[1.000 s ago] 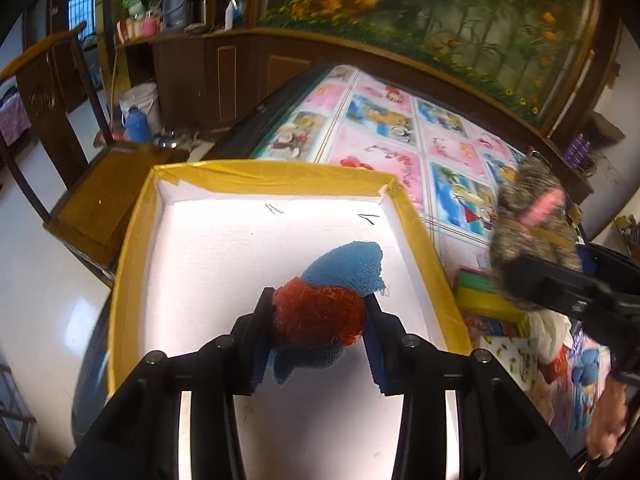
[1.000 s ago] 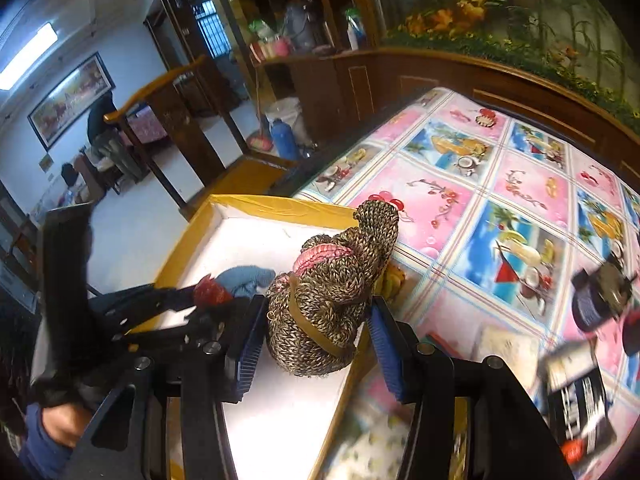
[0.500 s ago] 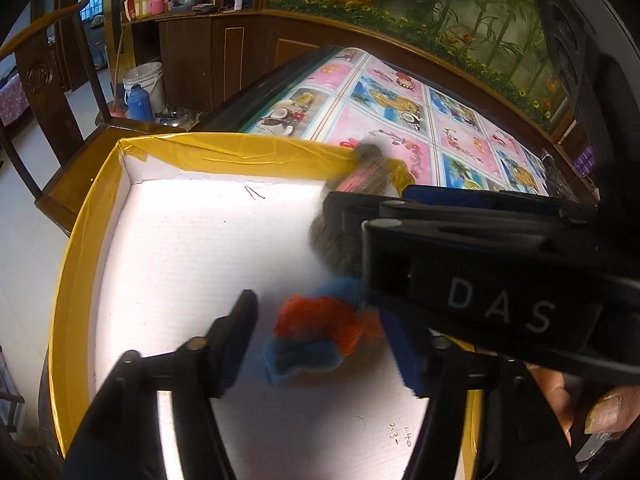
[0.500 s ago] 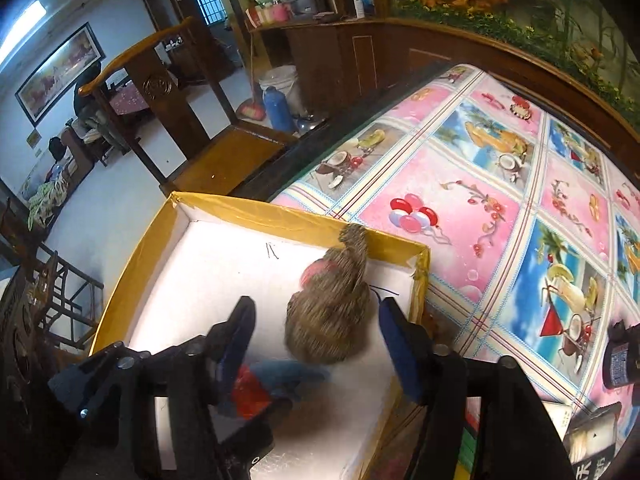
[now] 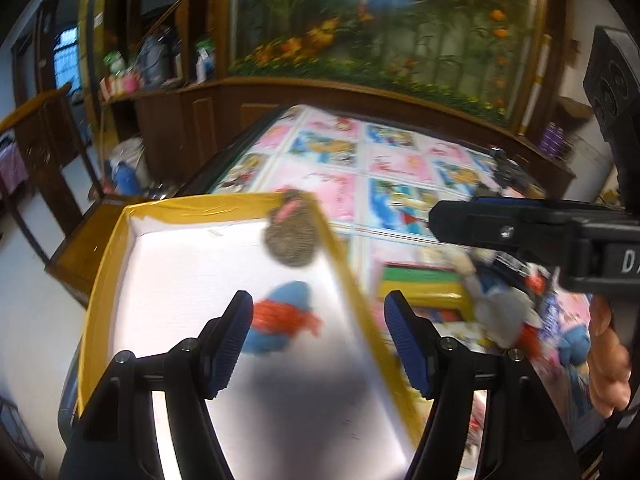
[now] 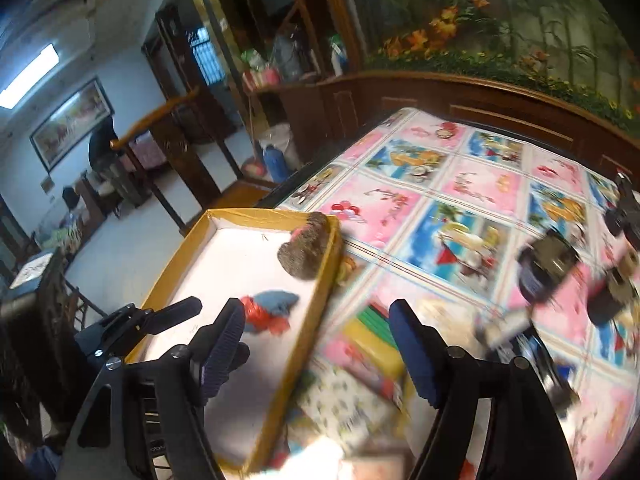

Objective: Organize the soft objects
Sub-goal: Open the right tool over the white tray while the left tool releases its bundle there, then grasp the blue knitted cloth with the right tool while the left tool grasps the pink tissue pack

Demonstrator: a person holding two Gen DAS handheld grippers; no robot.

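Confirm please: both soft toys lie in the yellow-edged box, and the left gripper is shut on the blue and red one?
Not quite. The left gripper is open, its jaws having just opened; the blue and red toy lies free in the box, as the left wrist view shows. The speckled toy lies there too.

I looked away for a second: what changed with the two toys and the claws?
Both claws let go. The left claw released the blue-and-red toy, the right claw the brown knitted toy; their jaws have just been opening and now hold nothing. Both have pulled back. The yellow-rimmed box stayed put.
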